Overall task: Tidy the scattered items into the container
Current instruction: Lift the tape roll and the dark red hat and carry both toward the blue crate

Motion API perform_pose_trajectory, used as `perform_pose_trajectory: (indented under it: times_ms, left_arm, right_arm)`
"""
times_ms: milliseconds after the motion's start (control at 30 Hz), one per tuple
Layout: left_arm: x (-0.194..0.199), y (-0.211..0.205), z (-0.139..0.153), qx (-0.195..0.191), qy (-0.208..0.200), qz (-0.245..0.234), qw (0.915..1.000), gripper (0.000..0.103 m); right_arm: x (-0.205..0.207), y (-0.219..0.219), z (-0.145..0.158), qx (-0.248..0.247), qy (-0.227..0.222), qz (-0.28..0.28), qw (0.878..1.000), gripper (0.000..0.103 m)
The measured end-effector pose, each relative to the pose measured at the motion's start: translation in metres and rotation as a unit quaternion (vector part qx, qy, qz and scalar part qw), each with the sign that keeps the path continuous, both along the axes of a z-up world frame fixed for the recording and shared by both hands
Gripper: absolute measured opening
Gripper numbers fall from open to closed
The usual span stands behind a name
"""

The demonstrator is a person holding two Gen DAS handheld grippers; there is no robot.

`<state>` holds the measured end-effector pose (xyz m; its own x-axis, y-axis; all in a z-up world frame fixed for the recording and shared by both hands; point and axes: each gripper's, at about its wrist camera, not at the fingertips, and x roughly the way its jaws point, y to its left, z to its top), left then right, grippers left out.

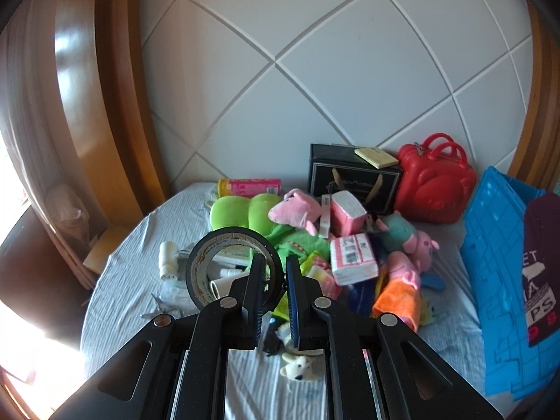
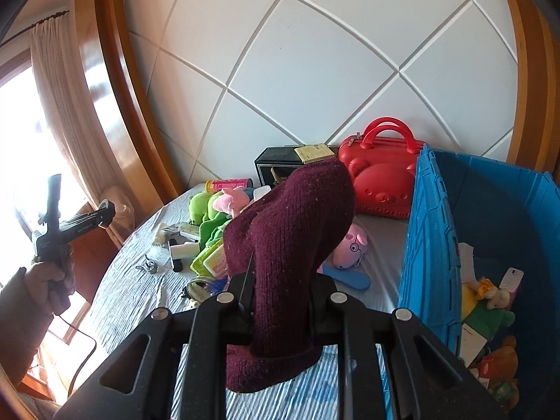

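Left hand-held gripper (image 1: 274,281) clamps a tape roll (image 1: 232,267) above the bed (image 1: 122,280); right hand-held gripper (image 2: 280,309) pinches a maroon knit (image 2: 290,231) beside the blue crate (image 2: 425,245). Step: transport. Next: carry both over the rim, release.

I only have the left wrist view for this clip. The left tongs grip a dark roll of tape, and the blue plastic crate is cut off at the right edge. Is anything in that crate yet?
Observer: Yes. The right wrist view looks into the blue plastic crate. It holds several items, including a green-and-yellow plush toy.
Operator: What is the right hand carrying?
Observer: The right tongs are shut on a maroon knitted garment that stands up between them.
Operator: Is it over the crate?
Observer: Not yet, it seems. It appears left of the crate's near wall, above the pale striped bed sheet.
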<state>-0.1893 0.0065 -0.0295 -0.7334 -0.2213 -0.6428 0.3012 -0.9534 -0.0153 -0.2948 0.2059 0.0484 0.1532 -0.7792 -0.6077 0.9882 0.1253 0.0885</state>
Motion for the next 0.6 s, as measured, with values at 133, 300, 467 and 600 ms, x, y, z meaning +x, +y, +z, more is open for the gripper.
perform_pose_trajectory:
  times_ms: [133,300,467,600]
  left_arm:
    - [-0.011,0.028,0.009,0.0,0.006,-0.017,0.9998,0.011]
    - [-0.028,0.068,0.021,-0.009,0.012,-0.044,0.9989,0.011]
    - [-0.049,0.114,0.036,-0.012,0.017,-0.08,0.9965,0.011]
    - [-0.066,0.154,0.052,-0.018,0.027,-0.114,0.9929,0.011]
  right_arm:
    - [-0.019,0.011,0.012,-0.012,-0.003,-0.007,1.0,0.019]
    - [-0.044,0.024,0.025,-0.026,-0.004,-0.021,0.999,0.019]
    - [-0.072,0.038,0.039,-0.041,-0.008,-0.043,0.998,0.019]
    - [-0.095,0.05,0.051,-0.056,-0.005,-0.064,0.996,0.019]
